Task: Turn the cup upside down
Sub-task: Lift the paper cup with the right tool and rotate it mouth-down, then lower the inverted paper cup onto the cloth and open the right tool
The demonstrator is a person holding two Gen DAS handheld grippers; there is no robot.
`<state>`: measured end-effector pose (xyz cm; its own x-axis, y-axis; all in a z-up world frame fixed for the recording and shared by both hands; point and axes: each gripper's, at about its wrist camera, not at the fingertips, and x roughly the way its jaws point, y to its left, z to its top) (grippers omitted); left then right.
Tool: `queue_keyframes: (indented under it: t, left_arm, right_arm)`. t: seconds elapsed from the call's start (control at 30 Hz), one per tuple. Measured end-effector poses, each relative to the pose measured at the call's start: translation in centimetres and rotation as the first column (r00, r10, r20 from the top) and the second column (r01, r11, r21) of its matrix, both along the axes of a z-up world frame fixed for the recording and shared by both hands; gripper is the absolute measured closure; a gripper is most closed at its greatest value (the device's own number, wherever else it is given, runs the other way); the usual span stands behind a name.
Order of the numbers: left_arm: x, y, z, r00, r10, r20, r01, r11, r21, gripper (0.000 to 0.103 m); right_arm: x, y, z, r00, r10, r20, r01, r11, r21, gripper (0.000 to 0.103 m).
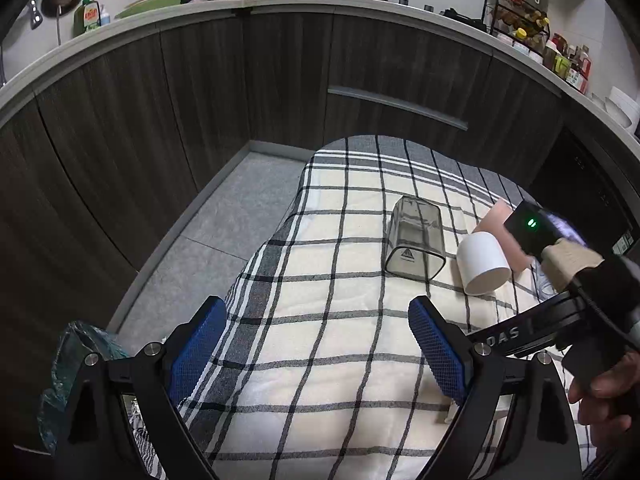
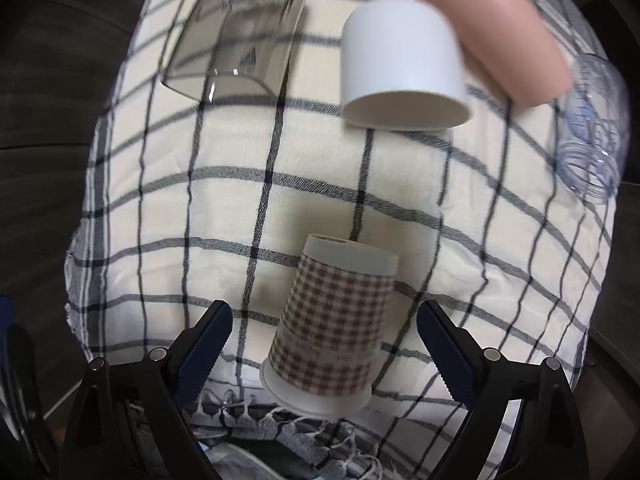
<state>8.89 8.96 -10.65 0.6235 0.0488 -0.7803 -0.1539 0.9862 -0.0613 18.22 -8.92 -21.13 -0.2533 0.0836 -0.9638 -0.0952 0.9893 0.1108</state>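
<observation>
While the left tongs (image 1: 318, 354) gape empty, the right tongs (image 2: 324, 354) stand wide astride the checked cup (image 2: 334, 328).

Left gripper (image 1: 318, 354) at bottom of left wrist view, blue-padded fingers (image 1: 200, 350) spread wide, nothing between them, black frame arms angled outward below

Right gripper (image 2: 324, 354) at bottom of right wrist view, dark fingers (image 2: 444, 354) wide apart, touching nothing

In left wrist view, right gripper's black body at right edge, right hand (image 1: 604, 396) wrapped around its handle at lower right, green light on top
</observation>
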Motion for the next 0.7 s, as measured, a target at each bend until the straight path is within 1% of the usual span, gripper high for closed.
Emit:
queue_keyframes:
  t: [0.17, 0.2, 0.23, 0.3, 0.37, 0.43, 0.5, 0.57, 0.63, 0.7]
  left_arm:
    - [0.7, 0.1, -0.9, 1.0, 0.011, -0.013, -0.011, 1.0, 0.006, 0.01]
    - [0.7, 0.2, -1.0, 1.0, 0.013, -0.016, -0.013, 1.0, 0.008, 0.01]
    - [0.8, 0.2, -1.1, 1.0, 0.015, -0.018, -0.015, 1.0, 0.005, 0.01]
    - [0.8, 0.3, -1.3, 1.0, 0.016, -0.023, -0.016, 1.0, -0.001, 0.01]
    - [0.9, 0.2, -1.4, 1.0, 0.013, -0.025, -0.013, 1.0, -0.002, 0.01]
    - [0.8, 0.1, -1.3, 1.0, 0.009, -0.022, -0.009, 1.0, 0.004, 0.01]
    - [0.7, 0.0, -1.2, 1.0, 0.009, -0.016, -0.008, 1.0, 0.006, 0.01]
    - [0.5, -0.1, -1.1, 1.0, 0.012, -0.005, -0.012, 1.0, 0.004, 0.01]
    - [0.4, -0.1, -0.9, 1.0, 0.013, 0.013, -0.013, 1.0, -0.002, 0.01]
    - [0.2, -0.2, -0.9, 0.999, 0.016, 0.03, -0.016, 1.0, -0.002, 0.01]
  right_arm:
    - [0.3, 0.1, -3.0, 0.997, -0.009, -0.079, 0.005, 0.999, -0.049, 0.017]
    - [0.2, 0.1, -3.4, 0.996, -0.013, -0.089, 0.007, 0.998, -0.058, 0.022]
    - [0.1, 0.1, -3.6, 0.995, -0.015, -0.096, 0.009, 0.998, -0.063, 0.031]
    - [-0.2, 0.0, -4.0, 0.994, -0.022, -0.105, 0.016, 0.998, -0.06, 0.041]
    - [-0.3, -0.1, -4.0, 0.995, -0.029, -0.097, 0.024, 0.998, -0.054, 0.041]
    - [-0.6, -0.2, -3.8, 0.996, -0.036, -0.078, 0.031, 0.998, -0.054, 0.042]
    - [-0.8, -0.7, -2.9, 0.997, -0.051, -0.05, 0.048, 0.998, -0.044, 0.042]
    - [-1.2, -1.0, -1.8, 0.998, -0.063, -0.001, 0.063, 0.998, -0.024, 0.042]
    - [-1.8, -1.6, 0.0, 0.994, -0.086, 0.064, 0.085, 0.996, 0.013, 0.042]
    - [-2.2, -2.1, 2.0, 0.981, -0.111, 0.16, 0.105, 0.993, 0.046, 0.042]
